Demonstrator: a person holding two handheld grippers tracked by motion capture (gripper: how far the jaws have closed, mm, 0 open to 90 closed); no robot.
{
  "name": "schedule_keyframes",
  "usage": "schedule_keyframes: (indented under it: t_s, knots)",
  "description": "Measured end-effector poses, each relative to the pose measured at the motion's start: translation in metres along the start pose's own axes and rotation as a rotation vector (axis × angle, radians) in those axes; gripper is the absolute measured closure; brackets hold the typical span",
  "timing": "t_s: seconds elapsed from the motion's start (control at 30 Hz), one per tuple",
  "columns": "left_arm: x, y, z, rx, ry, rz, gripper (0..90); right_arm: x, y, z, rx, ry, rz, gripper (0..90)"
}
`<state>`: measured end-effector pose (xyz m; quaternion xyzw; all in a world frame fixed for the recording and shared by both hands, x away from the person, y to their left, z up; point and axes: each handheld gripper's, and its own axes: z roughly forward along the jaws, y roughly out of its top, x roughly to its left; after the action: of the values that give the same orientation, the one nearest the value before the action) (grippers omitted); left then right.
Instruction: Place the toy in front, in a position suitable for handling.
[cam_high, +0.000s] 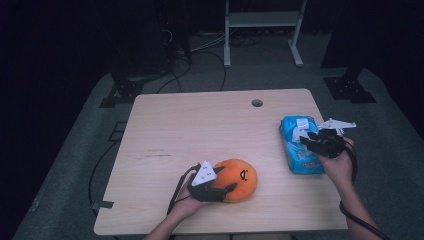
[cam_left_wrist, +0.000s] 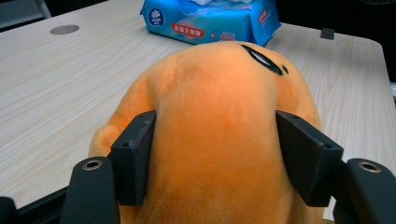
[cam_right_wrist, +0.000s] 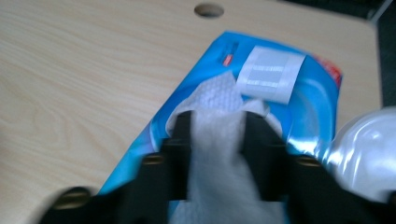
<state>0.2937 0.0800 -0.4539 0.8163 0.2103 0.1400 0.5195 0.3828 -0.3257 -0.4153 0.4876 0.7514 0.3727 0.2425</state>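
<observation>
Right hand-held gripper (cam_right_wrist: 215, 140) | clamps wipe (cam_right_wrist: 219, 163) | from blue pack (cam_right_wrist: 308, 100)

Dim high view; right claw view blurred

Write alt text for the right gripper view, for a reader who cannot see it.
Two black jaws of the right gripper pinch a white wet wipe that comes out of the opening of a blue wipes pack. The pack lies on a light wooden table, its white sticker flap peeled back; the picture is slightly blurred.
</observation>
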Motion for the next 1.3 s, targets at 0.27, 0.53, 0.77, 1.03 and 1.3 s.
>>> schedule_keyframes:
  t_s: [0.27,0.53,0.77,1.03,1.3]
  knots:
    - [0.000,0.001,0.000,0.009,-0.006,0.002,32.5,-0.004,0.005,-0.002,0.056,0.029,0.041,88.1]
    - [0.001,0.000,-0.001,0.013,-0.009,0.001,32.3,-0.002,0.020,-0.019,0.004,0.053,0.061,88.6]
    - [0.001,0.000,-0.001,0.013,-0.008,0.008,32.0,0.000,0.040,-0.042,-0.051,0.075,0.068,88.8]
    - [0.001,0.000,-0.001,0.014,-0.008,0.006,31.6,0.020,0.061,-0.075,-0.147,0.172,0.032,88.7]
    - [0.000,0.000,-0.001,0.018,-0.003,0.010,31.1,0.091,0.055,-0.095,-0.140,0.395,-0.139,88.7]
